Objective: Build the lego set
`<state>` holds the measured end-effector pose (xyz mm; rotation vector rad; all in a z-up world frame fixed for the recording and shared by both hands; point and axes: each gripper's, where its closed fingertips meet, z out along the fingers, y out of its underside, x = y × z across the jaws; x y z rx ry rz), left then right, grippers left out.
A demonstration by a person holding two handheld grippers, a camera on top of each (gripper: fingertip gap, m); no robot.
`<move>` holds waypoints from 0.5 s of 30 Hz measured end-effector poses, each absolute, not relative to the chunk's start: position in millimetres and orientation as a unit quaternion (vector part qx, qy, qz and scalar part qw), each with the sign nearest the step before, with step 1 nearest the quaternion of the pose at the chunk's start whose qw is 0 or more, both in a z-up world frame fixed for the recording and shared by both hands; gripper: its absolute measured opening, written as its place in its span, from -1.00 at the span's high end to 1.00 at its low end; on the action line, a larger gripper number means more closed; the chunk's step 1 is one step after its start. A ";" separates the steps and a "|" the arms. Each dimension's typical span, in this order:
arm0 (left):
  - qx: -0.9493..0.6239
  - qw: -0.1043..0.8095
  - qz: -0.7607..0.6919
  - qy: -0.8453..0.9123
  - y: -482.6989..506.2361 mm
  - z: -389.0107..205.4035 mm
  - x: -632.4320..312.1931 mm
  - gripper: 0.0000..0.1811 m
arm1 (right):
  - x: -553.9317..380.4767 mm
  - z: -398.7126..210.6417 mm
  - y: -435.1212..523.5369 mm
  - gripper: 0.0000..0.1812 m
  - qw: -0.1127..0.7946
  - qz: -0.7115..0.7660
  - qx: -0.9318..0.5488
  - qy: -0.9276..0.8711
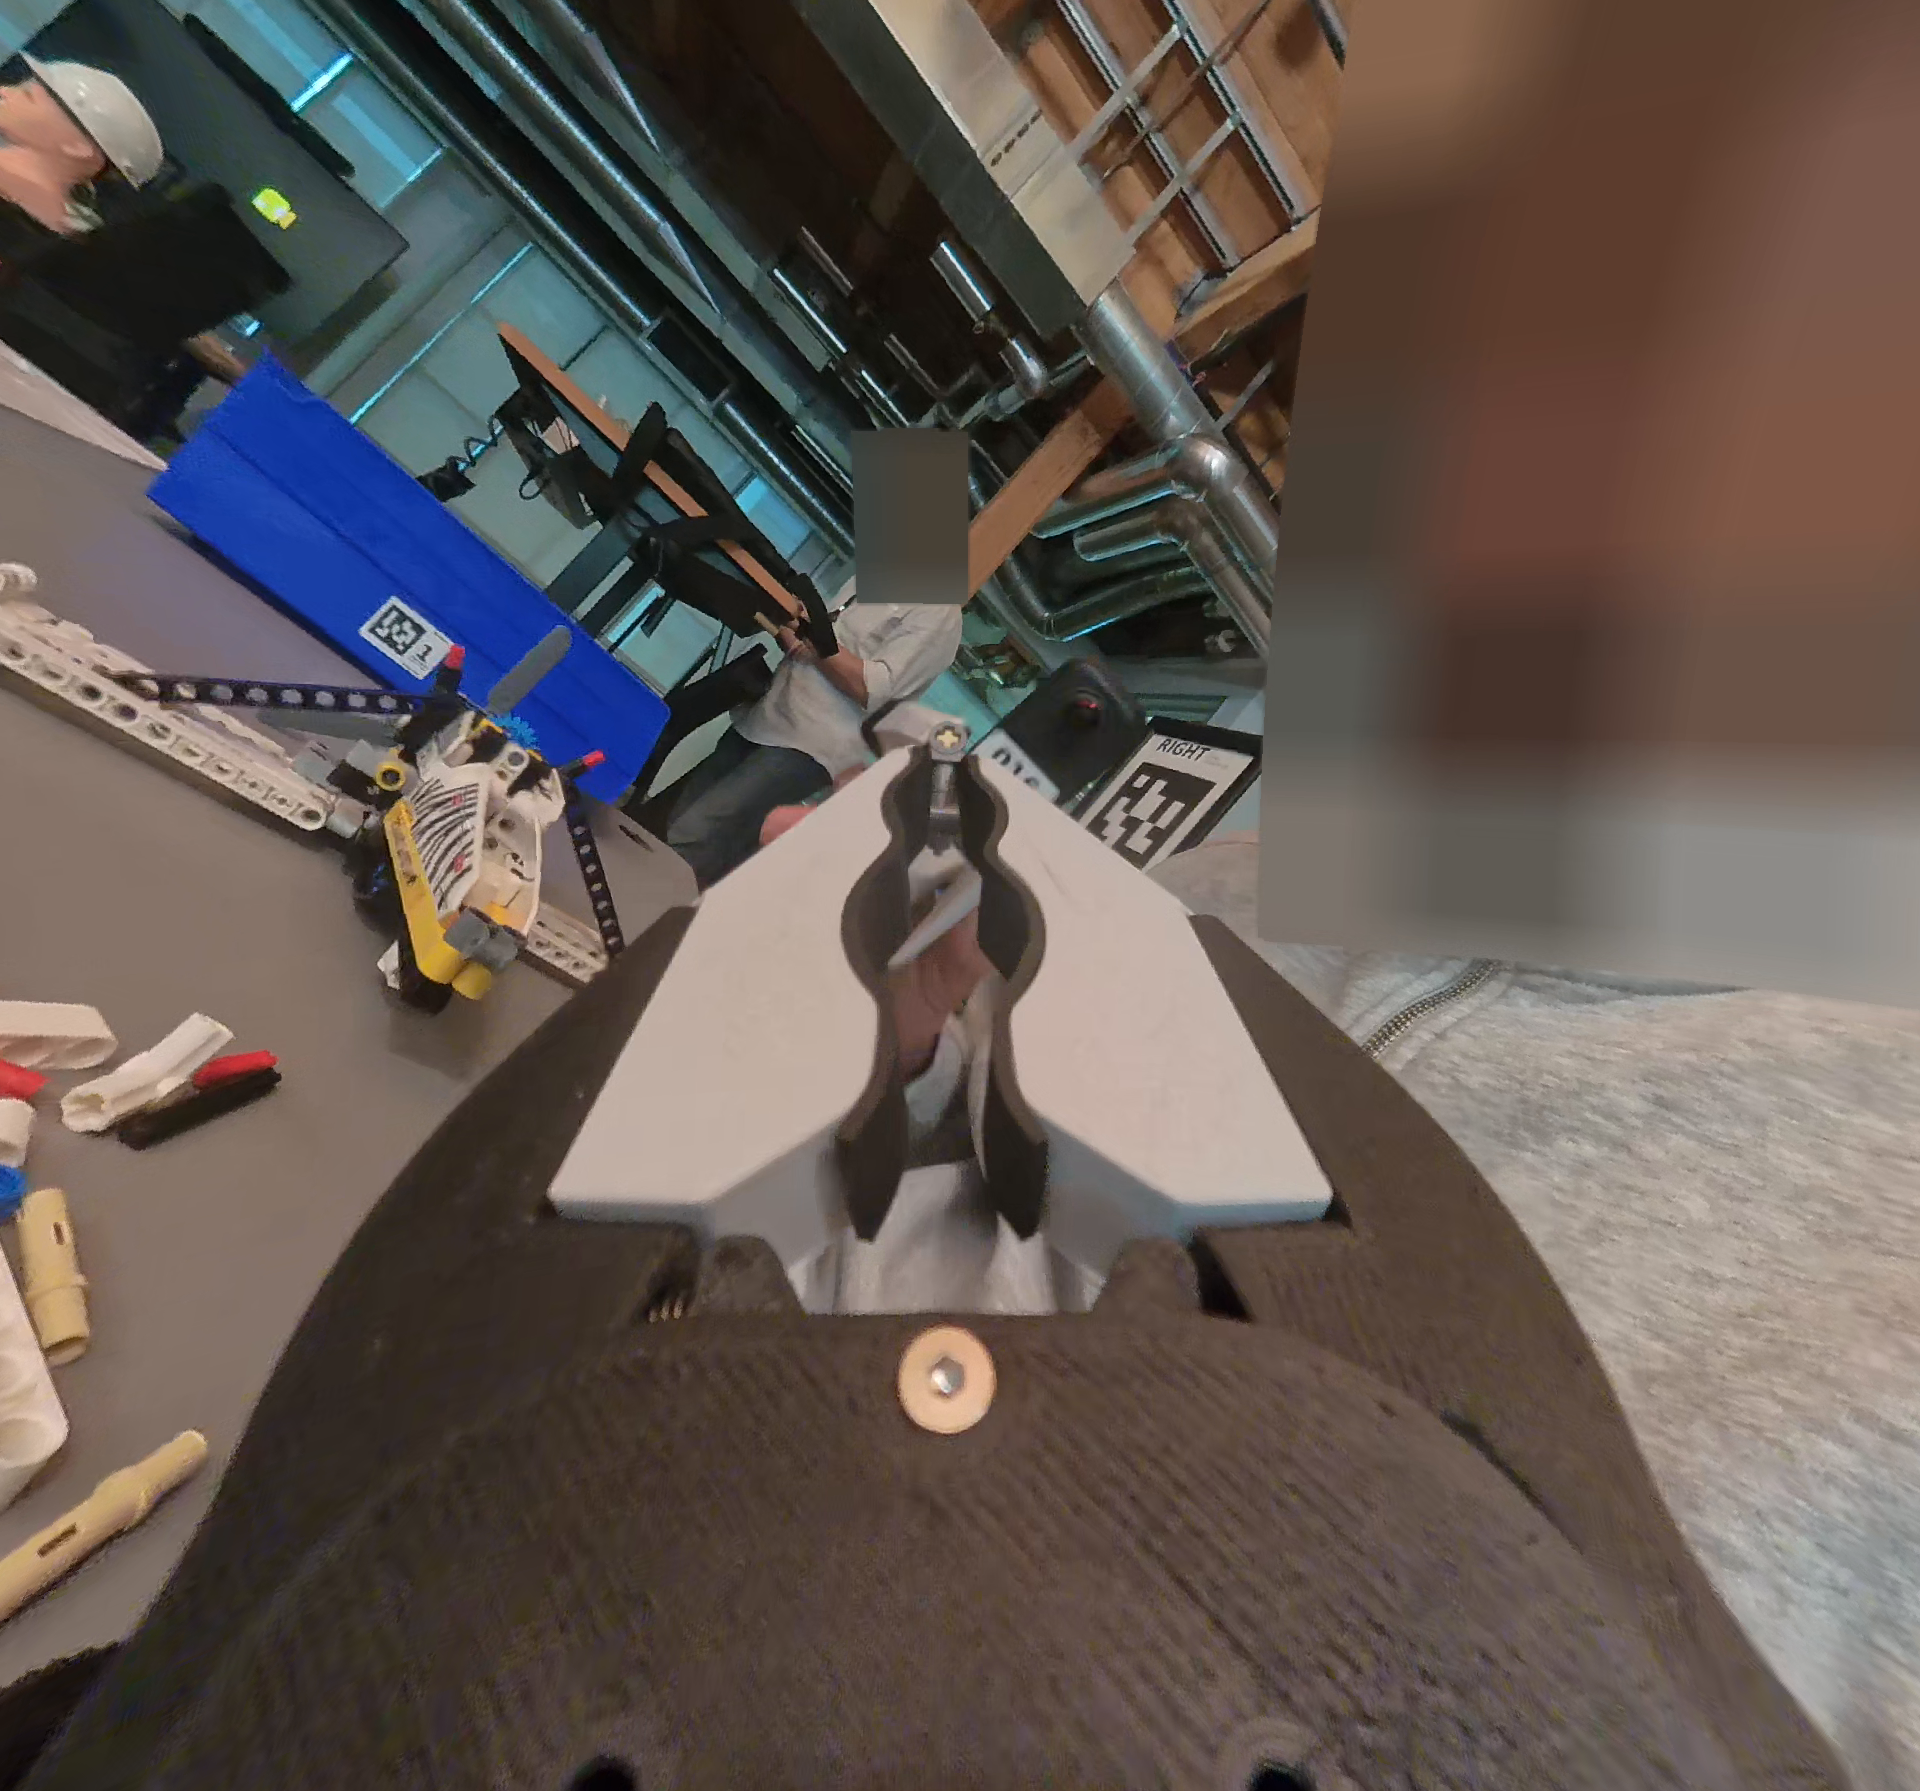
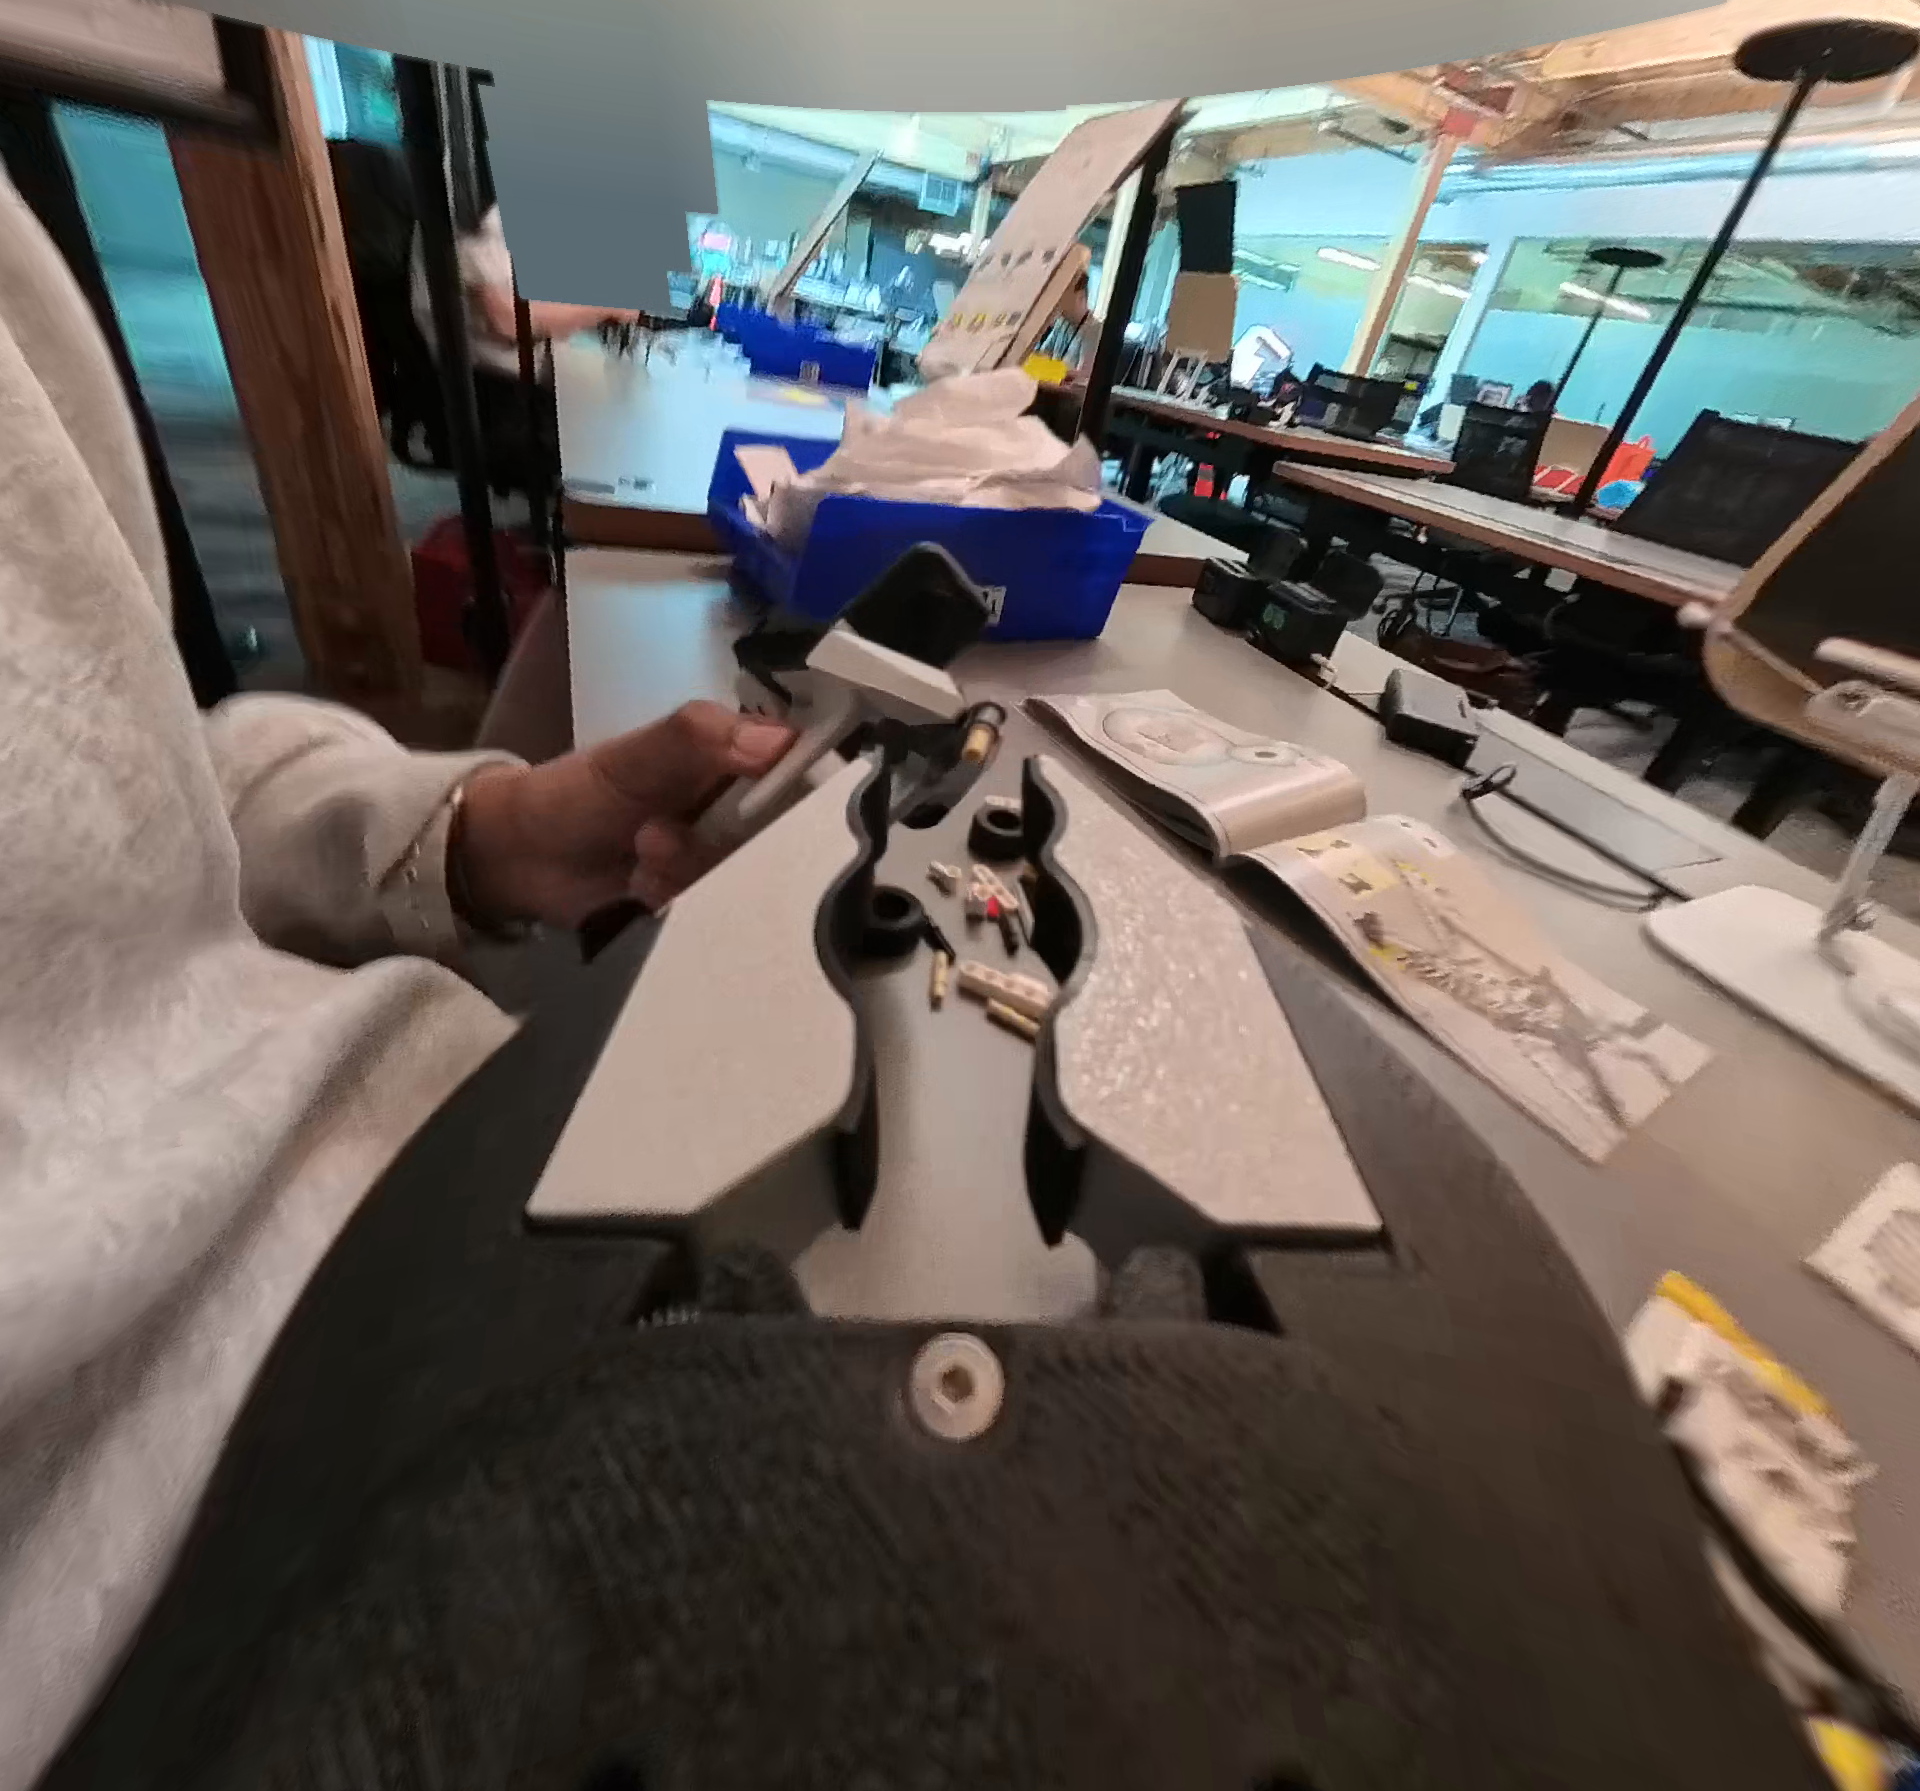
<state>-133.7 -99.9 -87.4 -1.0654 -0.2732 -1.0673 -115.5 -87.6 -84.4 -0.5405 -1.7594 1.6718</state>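
In the left wrist view my left gripper (image 1: 945,767) is shut on a small tan pin (image 1: 947,739) and held up off the table, tilted upward. A partly built white, yellow and black lego model (image 1: 462,832) with long beams lies on the table to its left. In the right wrist view my right gripper (image 2: 956,801) is open and empty above the table. The left gripper (image 2: 883,671), held by a hand (image 2: 613,816), is just beyond its tips with the tan pin (image 2: 977,739). Two small black tyres (image 2: 896,915) and several loose pins (image 2: 1003,988) lie on the table between the right fingers.
Loose white, tan, red and black parts (image 1: 166,1076) lie at the left. A blue bin (image 2: 935,546) with plastic bags stands at the back. An open instruction booklet (image 2: 1351,900) lies to the right, next to a white stand base (image 2: 1766,972). People stand in the background. Less than 4 cm separates the two grippers' tips.
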 end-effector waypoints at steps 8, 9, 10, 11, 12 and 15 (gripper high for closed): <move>-0.555 0.644 -0.516 -0.104 -83.3 -105.8 -106.2 0.99 | -102.8 -107.2 -87.2 0.84 0.400 0.446 0.096 -0.795; -0.562 0.639 -0.515 -0.101 -82.5 -107.2 -103.6 0.99 | -102.4 -111.3 -88.0 0.81 0.394 0.432 0.116 -0.803; -0.568 0.636 -0.512 -0.099 -81.6 -108.7 -101.9 0.99 | -101.4 -114.8 -89.1 0.76 0.383 0.423 0.129 -0.811; -0.573 0.634 -0.510 -0.098 -80.9 -109.7 -101.3 0.99 | -100.7 -116.7 -89.5 0.73 0.371 0.417 0.136 -0.819; -0.574 0.632 -0.512 -0.098 -80.6 -110.3 -100.9 0.99 | -100.3 -117.4 -89.0 0.73 0.362 0.412 0.142 -0.824; -0.581 0.618 -0.521 -0.094 -79.1 -112.3 -97.4 0.99 | -98.0 -117.7 -85.9 0.81 0.340 0.401 0.156 -0.836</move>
